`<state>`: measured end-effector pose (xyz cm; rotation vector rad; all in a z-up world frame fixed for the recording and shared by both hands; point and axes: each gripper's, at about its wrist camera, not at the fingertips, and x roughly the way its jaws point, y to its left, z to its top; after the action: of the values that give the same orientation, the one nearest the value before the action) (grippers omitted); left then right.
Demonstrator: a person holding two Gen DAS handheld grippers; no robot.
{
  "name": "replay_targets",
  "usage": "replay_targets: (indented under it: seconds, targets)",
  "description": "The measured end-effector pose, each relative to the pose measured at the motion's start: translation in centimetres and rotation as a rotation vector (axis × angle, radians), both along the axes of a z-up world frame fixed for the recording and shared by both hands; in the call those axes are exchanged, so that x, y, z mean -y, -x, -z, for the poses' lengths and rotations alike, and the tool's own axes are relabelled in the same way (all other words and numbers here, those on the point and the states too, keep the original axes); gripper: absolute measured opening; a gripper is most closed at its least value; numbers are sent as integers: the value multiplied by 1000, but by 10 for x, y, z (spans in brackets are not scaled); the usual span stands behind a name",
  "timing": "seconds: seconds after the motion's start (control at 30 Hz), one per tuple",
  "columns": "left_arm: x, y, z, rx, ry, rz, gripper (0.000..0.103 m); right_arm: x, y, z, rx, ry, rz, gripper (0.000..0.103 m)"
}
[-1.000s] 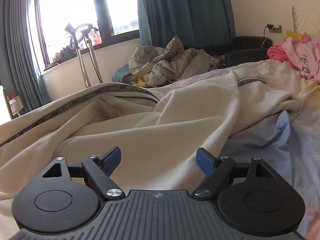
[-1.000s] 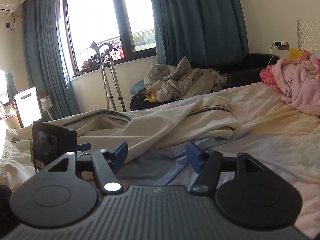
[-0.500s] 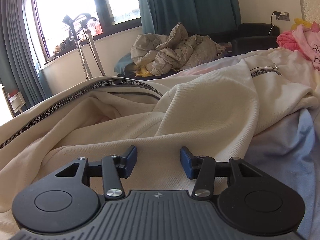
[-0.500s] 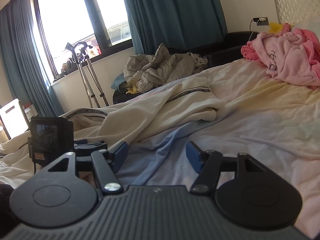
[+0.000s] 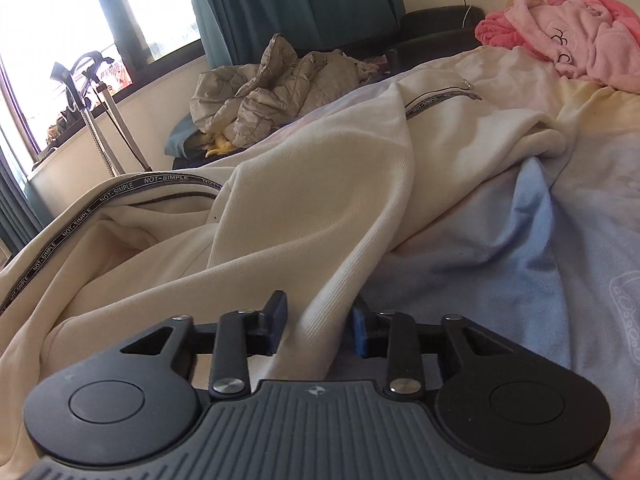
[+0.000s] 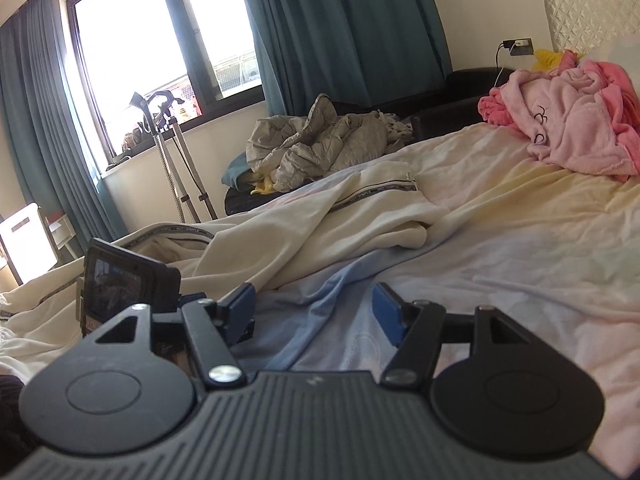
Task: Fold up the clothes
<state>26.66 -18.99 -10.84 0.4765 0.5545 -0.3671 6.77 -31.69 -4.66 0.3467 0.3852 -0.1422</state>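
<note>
A cream garment [image 5: 300, 208] with a black lettered zipper band lies rumpled across the bed. My left gripper [image 5: 319, 322] has its jaws closing on a raised fold of the garment's near edge, and the blue pads touch the cloth on both sides. In the right wrist view the same cream garment [image 6: 320, 232] lies ahead and to the left. My right gripper [image 6: 314, 312] stands open low over the pale blue sheet [image 6: 340, 320], nothing between its fingers. The left gripper's camera body [image 6: 128, 288] shows just left of it.
The bed sheet [image 5: 500, 260] runs pale blue to yellow. A pink robe [image 5: 576, 40] is heaped at the far right. A grey quilted jacket [image 5: 280, 88] lies beyond the bed, beside a black sofa [image 5: 432, 24]. Crutches [image 5: 100, 120] lean under the window.
The left gripper's jaws went from wide apart to pinching a cloth fold, and it slid right along the garment's edge. The right gripper stayed open and drifted slightly.
</note>
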Motion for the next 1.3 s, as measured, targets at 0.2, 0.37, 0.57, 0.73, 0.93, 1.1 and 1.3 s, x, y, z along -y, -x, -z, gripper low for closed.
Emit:
replay_targets:
  seconds: [0.2, 0.37, 0.57, 0.73, 0.93, 1.1, 1.3]
  targets:
    - [-23, 31, -44, 29, 137, 16, 4, 5, -3, 5, -20, -8, 10, 66]
    - [-72, 80, -85, 47, 262, 29, 4, 8, 1, 3, -18, -15, 27, 65]
    - [-144, 146, -99, -6, 426, -25, 4, 18, 5, 8, -32, -133, 25, 65]
    - [-185, 172, -78, -62, 538, -111, 4, 38, 7, 16, -68, -323, 58, 66]
    - [-194, 172, -81, -58, 595, -128, 4, 90, 1, 17, -102, -453, 212, 66]
    - [-202, 169, -69, -97, 635, -147, 4, 161, -7, 55, -178, -732, 408, 66]
    - [-200, 160, -62, -120, 666, -167, 4, 188, -22, 95, -201, -822, 441, 65]
